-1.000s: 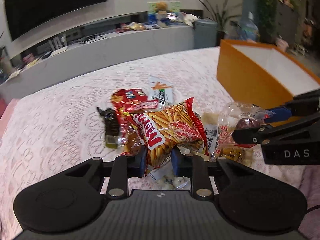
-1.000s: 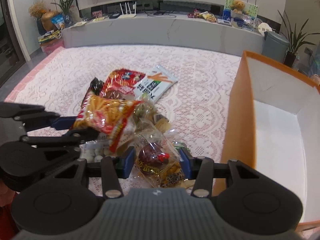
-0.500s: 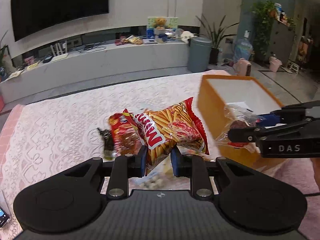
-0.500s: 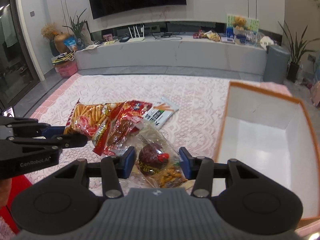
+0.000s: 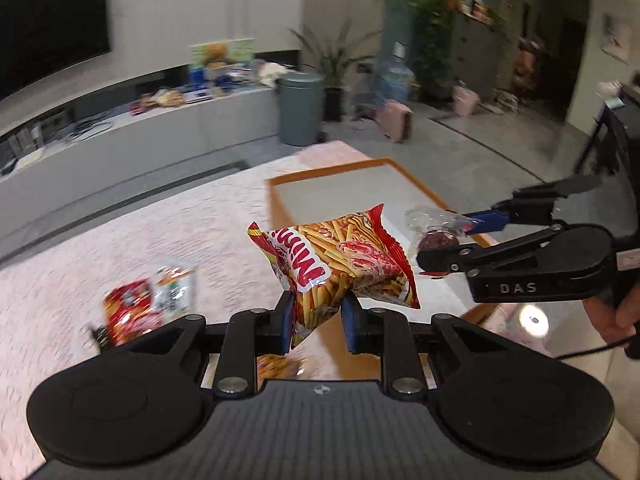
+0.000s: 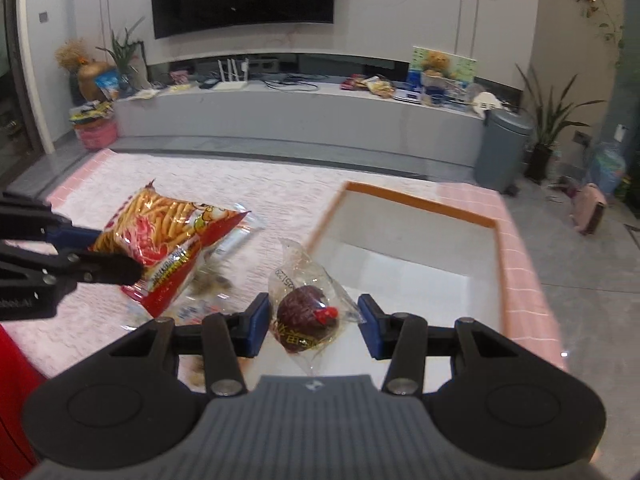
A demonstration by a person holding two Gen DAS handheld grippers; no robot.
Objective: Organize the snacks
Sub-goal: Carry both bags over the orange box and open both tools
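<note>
My left gripper [image 5: 316, 320] is shut on a red bag of stick snacks [image 5: 340, 264] and holds it in the air at the near edge of the orange box [image 5: 332, 168]. The bag also shows in the right wrist view [image 6: 164, 240]. My right gripper [image 6: 312, 324] holds a clear packet with a dark red ball-shaped snack [image 6: 306, 314] over the box's white inside [image 6: 420, 276]; its jaws stand wide and the packet touches only the left pad. From the left wrist view the right gripper [image 5: 460, 240] is seen over the box with the packet [image 5: 436, 228].
Several snack packets remain on the pink lace-covered table: a red one [image 5: 128, 308] and a white one [image 5: 176, 292] at the left, with more under my left gripper [image 6: 208, 280]. A grey bin [image 6: 504, 152] and a low TV bench [image 6: 280, 112] stand beyond the table.
Both grippers have lifted higher and swung right toward the orange box with their snacks. The right gripper's jaws have spread wider around the packet.
</note>
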